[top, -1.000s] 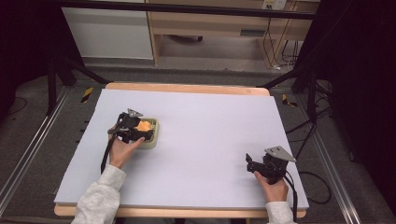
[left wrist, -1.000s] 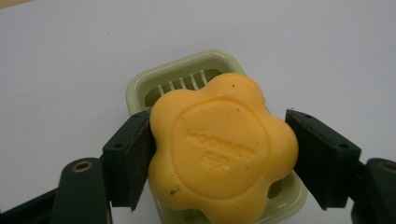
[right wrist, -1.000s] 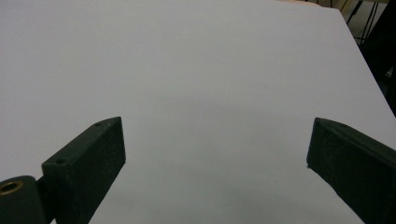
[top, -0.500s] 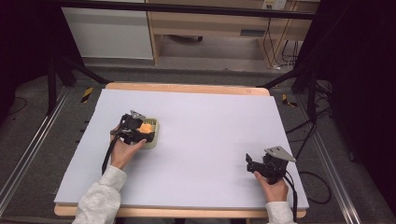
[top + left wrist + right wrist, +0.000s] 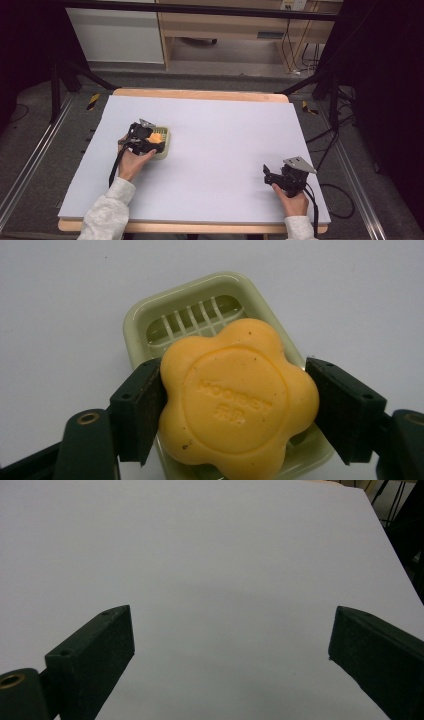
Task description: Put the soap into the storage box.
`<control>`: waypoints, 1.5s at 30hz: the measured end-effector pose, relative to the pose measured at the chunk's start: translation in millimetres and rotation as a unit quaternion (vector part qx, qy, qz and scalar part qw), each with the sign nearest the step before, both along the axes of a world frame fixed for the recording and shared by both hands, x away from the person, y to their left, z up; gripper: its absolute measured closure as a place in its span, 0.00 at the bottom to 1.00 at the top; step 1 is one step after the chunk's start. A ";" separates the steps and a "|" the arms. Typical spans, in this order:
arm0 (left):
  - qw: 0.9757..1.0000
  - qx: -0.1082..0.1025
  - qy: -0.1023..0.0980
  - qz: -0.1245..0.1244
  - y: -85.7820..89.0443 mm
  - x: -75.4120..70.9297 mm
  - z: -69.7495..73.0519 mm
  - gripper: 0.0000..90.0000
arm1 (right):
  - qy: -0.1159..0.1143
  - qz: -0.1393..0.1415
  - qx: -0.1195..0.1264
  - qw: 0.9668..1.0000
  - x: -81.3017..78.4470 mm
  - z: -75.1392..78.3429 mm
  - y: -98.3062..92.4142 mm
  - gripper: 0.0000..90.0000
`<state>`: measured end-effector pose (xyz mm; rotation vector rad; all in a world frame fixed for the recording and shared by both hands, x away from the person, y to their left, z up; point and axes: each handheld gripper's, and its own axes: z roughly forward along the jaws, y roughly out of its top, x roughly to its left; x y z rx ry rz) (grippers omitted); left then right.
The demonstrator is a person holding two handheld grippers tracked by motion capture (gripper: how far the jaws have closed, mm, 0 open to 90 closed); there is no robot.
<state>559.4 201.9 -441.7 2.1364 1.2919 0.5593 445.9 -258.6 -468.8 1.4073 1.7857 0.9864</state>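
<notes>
Soap point(image 5: 239, 399), orange and flower-shaped with raised lettering on its face, sits clamped between the two black jaws of the left gripper point(image 5: 235, 410), one pad pressed against each side. It hangs over a pale green soap dish point(image 5: 150, 315) with a slatted floor; whether its underside touches the dish I cannot tell from this angle. In the high view the left gripper point(image 5: 150, 142) and the left hand point(image 5: 131, 161) are over the dish point(image 5: 165, 150), which lies on the left half of the bench point(image 5: 225, 130).

The right gripper point(image 5: 230, 645) has its jaws spread wide apart, holding nothing, with bare white surface between them. From above, the right gripper point(image 5: 270, 175) rests low near the front right of the bench, held by the right hand point(image 5: 292, 202), well apart from the dish.

A white sheet covers the bench, with a wooden edge showing along the far side. Beyond it stand a wooden shelf unit point(image 5: 225, 25) and a white panel point(image 5: 115, 35), with cables point(image 5: 295, 50) on the grey floor
</notes>
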 end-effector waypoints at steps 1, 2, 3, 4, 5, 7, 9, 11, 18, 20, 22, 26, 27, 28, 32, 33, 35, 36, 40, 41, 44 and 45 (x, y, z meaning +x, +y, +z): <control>1.000 0.000 0.000 0.000 -0.1 0.1 -0.3 0.30 | 0.000 0.000 0.000 1.000 0.0 0.0 0.0 0.06; 1.000 0.000 0.000 -0.001 -0.3 0.2 -0.5 0.30 | 0.000 0.000 0.000 1.000 0.0 0.0 0.1 0.06; 1.000 0.000 0.000 -0.002 -0.6 0.2 -0.6 0.30 | 0.000 0.000 0.000 1.000 0.1 -0.1 0.1 0.06; 1.000 -0.001 0.001 -0.003 -0.9 0.1 -0.5 0.30 | 0.000 0.000 0.000 1.000 0.1 -0.1 0.0 0.06; 1.000 -0.001 0.000 -0.004 -1.3 0.0 -0.5 0.30 | 0.001 0.000 0.000 1.000 0.2 -0.1 0.1 0.06; 1.000 0.000 0.000 -0.004 -2.0 0.0 -0.7 0.29 | 0.000 -0.001 0.000 1.000 0.2 -0.2 0.3 0.06; 1.000 0.001 0.000 -0.004 -2.4 0.2 -1.3 0.30 | 0.000 0.000 0.000 1.000 0.0 -0.1 0.1 0.06; 1.000 0.000 0.000 -0.003 -1.9 0.7 -1.6 0.30 | 0.000 0.000 0.001 1.000 -0.2 0.3 -0.1 0.06; 1.000 -0.001 0.001 -0.002 -1.4 1.3 -2.8 0.29 | 0.001 0.000 0.000 1.000 0.1 0.2 0.5 0.06; 1.000 -0.004 0.002 -0.002 -0.9 1.5 -3.2 0.29 | 0.001 0.000 0.000 1.000 0.3 0.1 0.3 0.05; 1.000 -0.006 0.003 -0.001 -0.3 1.7 -3.4 0.29 | 0.001 0.000 0.000 1.000 0.2 0.0 0.4 0.05; 1.000 -0.007 0.002 -0.001 -0.2 1.7 -3.5 0.29 | 0.001 0.000 -0.001 1.000 0.3 -0.2 0.4 0.05; 1.000 -0.006 0.001 -0.001 -0.4 1.6 -3.5 0.29 | 0.002 0.000 -0.001 1.000 0.3 -0.1 0.2 0.05; 1.000 -0.005 0.001 -0.001 -0.6 1.5 -3.4 0.29 | 0.002 0.000 0.000 1.000 0.4 -0.1 0.1 0.05; 1.000 -0.011 -0.006 -0.002 -0.3 0.6 -0.9 0.28 | 0.001 0.000 -0.001 1.000 0.2 0.1 -0.1 0.06; 1.000 -0.015 -0.012 -0.003 0.2 -0.3 1.8 0.27 | 0.001 0.001 -0.002 1.000 0.1 0.2 -0.2 0.06; 1.000 -0.023 -0.020 -0.006 1.3 -2.1 7.6 0.27 | 0.001 0.000 -0.001 1.000 0.1 0.2 -0.3 0.06; 0.999 -0.024 -0.024 -0.008 1.8 -2.9 10.0 0.26 | 0.001 0.000 -0.002 1.000 0.2 0.2 -0.5 0.06; 0.999 -0.033 -0.032 -0.004 4.1 -5.5 15.4 0.25 | 0.001 0.000 -0.001 1.000 -0.1 0.3 -0.1 0.06; 0.999 -0.037 -0.034 -0.003 4.7 -6.0 16.2 0.25 | 0.001 0.000 -0.001 1.000 -0.1 0.4 -0.2 0.06; 0.998 -0.042 -0.040 -0.002 6.7 -8.3 19.4 0.25 | 0.001 -0.001 -0.002 1.000 -0.1 0.3 -0.8 0.06; 0.998 -0.042 -0.041 -0.004 7.2 -9.5 20.6 0.25 | 0.001 -0.001 -0.001 1.000 -0.3 0.3 -1.0 0.06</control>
